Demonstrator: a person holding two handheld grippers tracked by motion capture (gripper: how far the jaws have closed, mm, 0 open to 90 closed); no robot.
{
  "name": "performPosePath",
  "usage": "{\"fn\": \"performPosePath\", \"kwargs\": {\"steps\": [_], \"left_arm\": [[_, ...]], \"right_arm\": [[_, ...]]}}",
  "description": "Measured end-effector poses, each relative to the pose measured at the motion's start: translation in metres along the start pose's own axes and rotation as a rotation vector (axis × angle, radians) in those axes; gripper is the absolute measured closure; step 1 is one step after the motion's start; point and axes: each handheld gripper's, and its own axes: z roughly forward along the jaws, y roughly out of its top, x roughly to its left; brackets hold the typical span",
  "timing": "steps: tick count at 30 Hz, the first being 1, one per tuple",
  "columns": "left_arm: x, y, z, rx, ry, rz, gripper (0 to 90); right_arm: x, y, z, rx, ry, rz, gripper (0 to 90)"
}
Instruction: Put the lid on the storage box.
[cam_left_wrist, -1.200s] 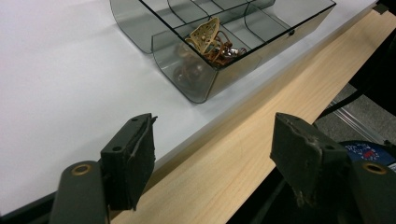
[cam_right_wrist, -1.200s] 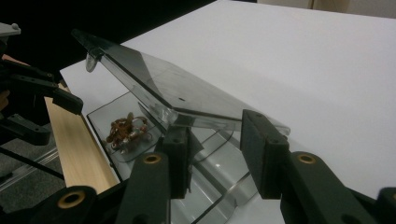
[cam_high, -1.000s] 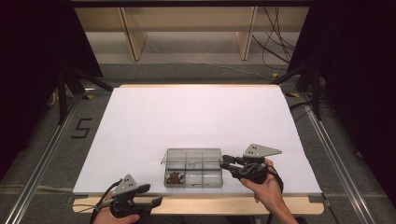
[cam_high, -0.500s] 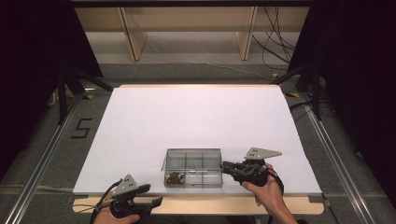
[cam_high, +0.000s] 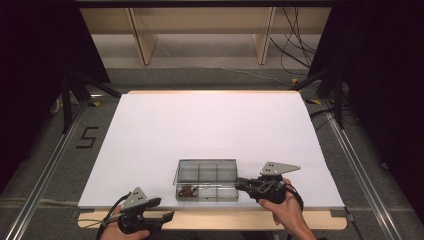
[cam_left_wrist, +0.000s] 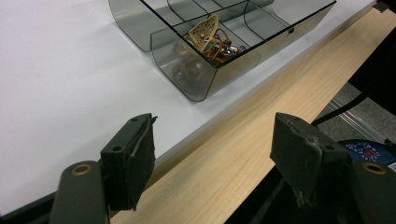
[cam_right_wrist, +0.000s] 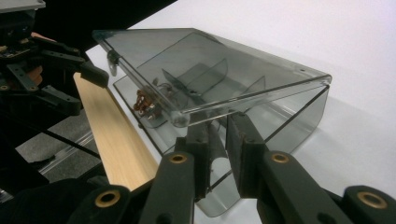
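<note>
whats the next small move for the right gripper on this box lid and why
Probably lift a little further: the right gripper is pinched on the front edge of the clear compartment box's lid, which stands only partly raised above the box, with jewellery inside.

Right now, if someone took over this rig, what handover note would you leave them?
Right gripper: jaws have just been closing, nearly together at the near wall of the clear compartment box; whether they pinch it I can't tell.
Left gripper: open, holding nothing, over the table's wooden front edge.
Box: near the front of the white sheet, lid part raised, trinkets in one end compartment.
Done: the box is reached.
Left, likely: settle the lid fully open or shut.
</note>
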Motion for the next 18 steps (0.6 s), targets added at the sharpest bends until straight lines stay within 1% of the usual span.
{"fn": "performPosePath", "kwargs": {"steps": [1,2,3,4,5,6,7,8,9,10,11,12,13,14,15,16,17,18], "left_arm": [[0.000,0.000,0.000,-0.003,-0.003,0.002,29.7],[-0.001,0.000,0.001,-0.006,-0.003,-0.007,29.7],[0.000,0.000,0.000,0.004,-0.004,0.002,29.7],[0.000,0.000,0.000,0.003,-0.004,0.000,29.7],[0.000,0.000,0.000,0.006,-0.003,0.002,29.7],[-0.001,0.000,0.000,-0.002,0.000,-0.004,29.7],[0.000,0.000,0.000,0.001,-0.001,0.001,29.7],[0.000,0.000,0.000,0.000,-0.004,-0.003,29.7],[-0.001,-0.001,0.001,-0.004,-0.004,-0.011,29.7],[0.000,0.000,0.000,0.007,-0.004,0.006,29.7],[0.000,0.000,0.000,0.005,-0.004,0.006,29.7],[-0.001,0.000,0.001,-0.006,-0.004,-0.005,29.7],[0.000,0.000,0.000,0.003,-0.005,0.004,29.7],[-0.001,-0.001,0.001,-0.008,-0.004,-0.007,29.7],[-0.001,-0.001,0.001,-0.007,-0.004,-0.011,29.7],[0.000,-0.001,0.000,0.001,-0.003,0.004,29.7],[0.000,0.000,0.000,0.005,-0.004,0.005,29.7],[0.000,0.000,0.000,0.001,-0.004,0.001,29.7]], "right_arm": [[-0.001,-0.001,0.000,-0.004,0.000,-0.012,80.0],[0.000,-0.001,0.000,-0.002,-0.010,-0.015,80.0],[-0.001,-0.002,0.000,-0.004,0.003,-0.030,80.0],[0.004,-0.002,-0.002,0.014,0.000,0.006,80.0],[0.004,-0.003,-0.001,0.003,0.013,0.001,80.0],[0.001,-0.004,0.000,0.003,0.013,-0.035,80.0],[0.004,-0.005,-0.001,0.003,0.011,-0.015,80.0],[0.003,-0.006,-0.001,0.003,0.019,-0.016,80.0],[0.004,-0.006,-0.002,0.015,0.015,-0.011,80.0],[0.005,-0.007,-0.002,0.015,0.017,-0.008,79.9],[0.006,-0.008,-0.002,0.015,0.024,-0.004,79.9],[0.003,-0.008,-0.001,0.010,0.012,-0.028,79.9],[0.003,-0.009,-0.002,0.015,0.014,-0.033,79.9],[0.002,-0.009,-0.002,0.012,0.024,-0.034,79.9],[0.002,-0.010,-0.001,0.013,0.013,-0.030,79.9],[0.002,-0.010,-0.002,0.017,0.009,-0.027,79.9],[0.002,-0.011,-0.002,0.015,0.009,-0.031,79.9],[0.003,-0.012,-0.003,0.023,0.019,-0.004,79.8]]}}
